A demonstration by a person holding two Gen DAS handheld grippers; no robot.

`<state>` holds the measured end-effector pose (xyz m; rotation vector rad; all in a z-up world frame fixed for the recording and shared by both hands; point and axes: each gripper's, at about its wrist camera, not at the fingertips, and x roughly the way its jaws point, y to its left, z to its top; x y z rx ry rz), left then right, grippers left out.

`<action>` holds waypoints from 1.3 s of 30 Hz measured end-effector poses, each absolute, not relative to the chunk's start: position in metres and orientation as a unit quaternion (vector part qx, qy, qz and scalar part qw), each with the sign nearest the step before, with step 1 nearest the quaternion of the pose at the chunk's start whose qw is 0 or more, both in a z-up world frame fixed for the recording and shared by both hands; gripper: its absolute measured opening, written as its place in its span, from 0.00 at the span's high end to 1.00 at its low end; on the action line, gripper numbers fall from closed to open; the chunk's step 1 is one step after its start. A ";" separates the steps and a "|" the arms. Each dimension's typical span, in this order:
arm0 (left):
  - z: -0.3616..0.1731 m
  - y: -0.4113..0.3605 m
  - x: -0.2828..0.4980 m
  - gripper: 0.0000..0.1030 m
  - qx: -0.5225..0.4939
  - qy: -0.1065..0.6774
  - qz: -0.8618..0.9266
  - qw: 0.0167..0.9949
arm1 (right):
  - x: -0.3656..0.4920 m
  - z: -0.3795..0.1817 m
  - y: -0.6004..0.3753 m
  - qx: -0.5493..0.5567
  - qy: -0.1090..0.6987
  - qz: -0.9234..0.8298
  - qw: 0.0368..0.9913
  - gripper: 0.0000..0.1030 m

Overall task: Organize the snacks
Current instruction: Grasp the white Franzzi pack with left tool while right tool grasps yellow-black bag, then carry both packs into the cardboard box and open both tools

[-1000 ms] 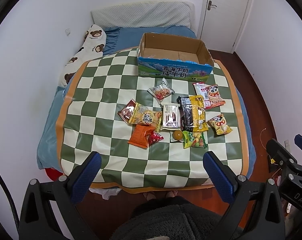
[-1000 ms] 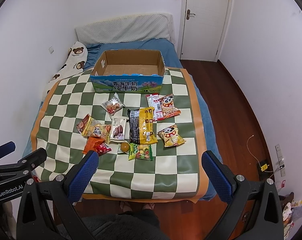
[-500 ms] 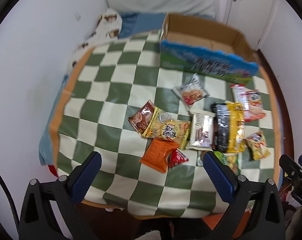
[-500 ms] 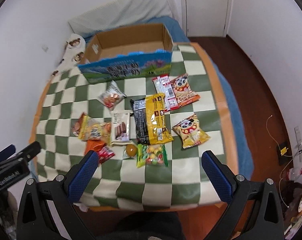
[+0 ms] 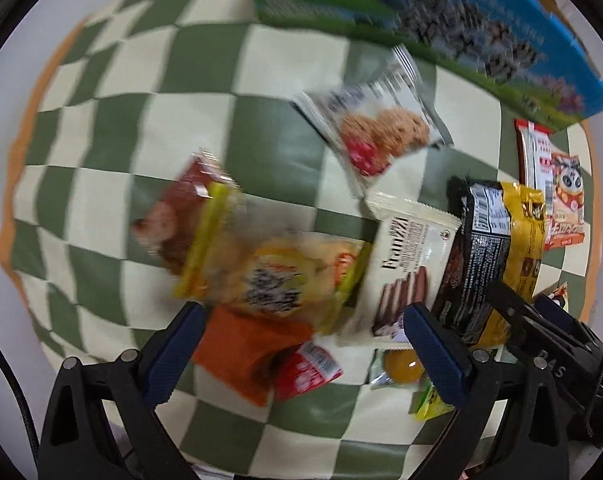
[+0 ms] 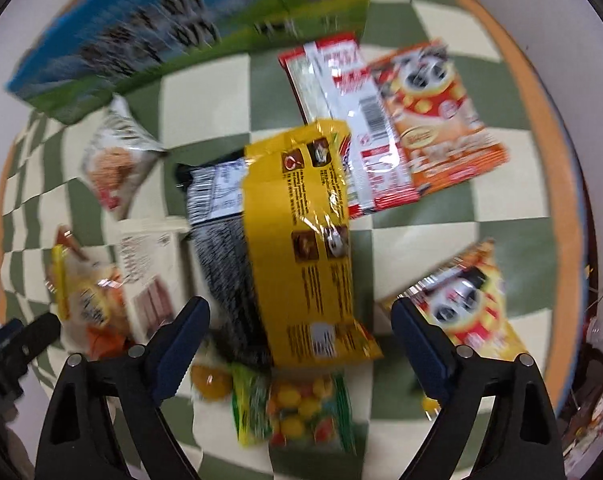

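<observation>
Snacks strewn on checkered mat below blue carton | left tool spread wide above yellow-and-orange packets, pinching nothing | right tool closing, pads clear of yellow packet between them

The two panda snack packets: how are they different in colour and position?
The orange panda packet lies near the blue box, touching the red-and-white packet. The yellow panda packet lies alone, apart from the others, nearer the camera. Both lie flat on the checked cloth.
</observation>
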<state>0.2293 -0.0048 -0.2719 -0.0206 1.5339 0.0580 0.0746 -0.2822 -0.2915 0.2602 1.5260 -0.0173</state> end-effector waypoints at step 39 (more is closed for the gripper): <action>-0.375 -0.046 0.184 0.45 0.015 0.707 -0.012 0.707 | 0.124 -0.410 -0.278 0.079 0.722 -0.011 0.688 0.14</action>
